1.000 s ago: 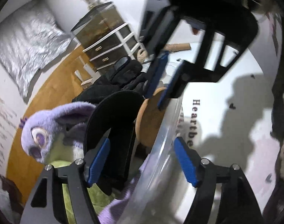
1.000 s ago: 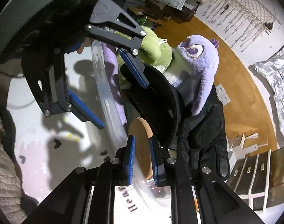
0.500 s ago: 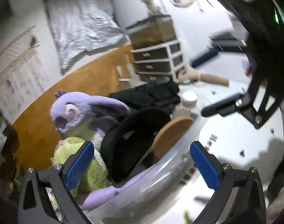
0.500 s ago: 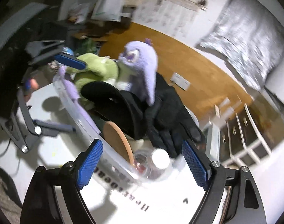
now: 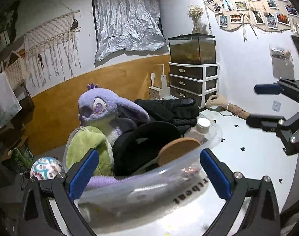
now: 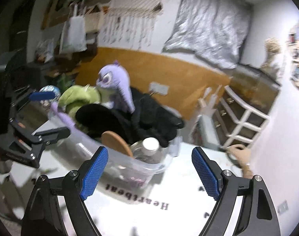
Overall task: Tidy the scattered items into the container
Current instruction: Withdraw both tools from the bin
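Left wrist view: left gripper (image 5: 149,175) jaws standing spread wide, nothing pinched, the near wall of the clear tub (image 5: 141,188) sitting between and just past the blue pads. Tub is resting on the white desk (image 5: 253,157) and is full. Purple plush (image 5: 102,108) is sticking up at the back, a green plush (image 5: 88,147) leaning in front of it, a black curved item (image 5: 141,143) in the middle, a cork disc (image 5: 179,147) standing on edge against the near wall, a white-capped bottle (image 5: 202,123) at the right end, black gloves (image 5: 173,108) draping over the far rim. Right gripper (image 5: 267,102) is showing at the right edge above the desk, jaws apart, empty. A patterned ball (image 5: 46,167) is sitting left of the tub, off the desk. A tan doll hand (image 5: 218,101) is lying on the far desk edge near the drawers (image 5: 192,80).

Right wrist view, blurry: right gripper (image 6: 149,171) jaws wide apart, holding nothing, hovering over the desk (image 6: 169,186) just short of the tub (image 6: 118,163). Same load showing: purple plush (image 6: 114,78), green plush (image 6: 78,98), cork disc (image 6: 116,139), bottle (image 6: 149,147), gloves (image 6: 155,118). Left gripper (image 6: 43,114) is at the left, beside the tub's far end, jaws spread, empty.
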Demonstrator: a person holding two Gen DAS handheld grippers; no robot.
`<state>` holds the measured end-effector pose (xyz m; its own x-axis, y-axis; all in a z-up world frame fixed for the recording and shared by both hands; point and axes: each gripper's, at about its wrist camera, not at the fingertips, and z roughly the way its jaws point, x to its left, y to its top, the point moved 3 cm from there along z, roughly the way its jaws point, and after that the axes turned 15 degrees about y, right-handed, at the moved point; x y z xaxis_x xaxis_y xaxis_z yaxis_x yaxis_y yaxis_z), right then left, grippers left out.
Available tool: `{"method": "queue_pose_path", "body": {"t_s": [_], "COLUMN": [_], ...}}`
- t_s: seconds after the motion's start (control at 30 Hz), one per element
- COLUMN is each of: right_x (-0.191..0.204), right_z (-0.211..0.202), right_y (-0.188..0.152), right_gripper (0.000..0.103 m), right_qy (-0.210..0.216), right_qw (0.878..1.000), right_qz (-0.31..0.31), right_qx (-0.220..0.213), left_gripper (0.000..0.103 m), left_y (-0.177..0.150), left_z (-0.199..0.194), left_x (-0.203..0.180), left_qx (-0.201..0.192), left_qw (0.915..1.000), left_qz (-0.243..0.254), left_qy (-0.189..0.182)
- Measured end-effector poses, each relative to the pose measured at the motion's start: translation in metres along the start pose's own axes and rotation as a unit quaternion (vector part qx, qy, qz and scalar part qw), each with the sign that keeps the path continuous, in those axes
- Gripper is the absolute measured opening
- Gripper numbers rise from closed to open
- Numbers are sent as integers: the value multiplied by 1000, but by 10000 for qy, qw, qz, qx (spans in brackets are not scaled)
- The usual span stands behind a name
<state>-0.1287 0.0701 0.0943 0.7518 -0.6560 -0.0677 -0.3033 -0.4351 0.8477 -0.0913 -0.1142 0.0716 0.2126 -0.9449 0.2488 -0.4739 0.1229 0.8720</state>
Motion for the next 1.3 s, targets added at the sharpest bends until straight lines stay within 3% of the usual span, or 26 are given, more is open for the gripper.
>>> {"method": "queue_pose_path", "body": {"t_s": [0.2, 0.53, 0.73, 0.93, 1.1, 1.3], "right_x": [1, -25, -54, -79, -108, -146], "right_z": [-23, -38, -40, -35, -24, -17], "right_y": [-17, -50, -72, -97, -119, -142], "right_gripper": [87, 87, 87, 87, 87, 86], "right_qy": [-212, -542, -325, -182, 228, 321], "right_qw": [9987, 9886, 9796, 9795, 9742, 9727], "right_qz": [353, 1403, 1981, 1974, 2095, 2033], "right_qx": [-295, -19, 39, 369, 809, 1074], "left_gripper": [103, 103, 103, 103, 103, 103], "left_y": [-3, -20, -26, -26, -25, -22], "left_z": [-17, -22, -22, -13, -5, 8], "left_x": [-8, -31, -59, -81, -108, -150], "left_qx": [62, 535, 776, 1060, 1228, 1388], "left_qw": [9997, 9962, 9941, 9878, 9836, 9819], "left_qz": [-235, -689, -758, -1136, -1306, -1270], "left_qy": [-9, -70, 31, 118, 214, 210]}}
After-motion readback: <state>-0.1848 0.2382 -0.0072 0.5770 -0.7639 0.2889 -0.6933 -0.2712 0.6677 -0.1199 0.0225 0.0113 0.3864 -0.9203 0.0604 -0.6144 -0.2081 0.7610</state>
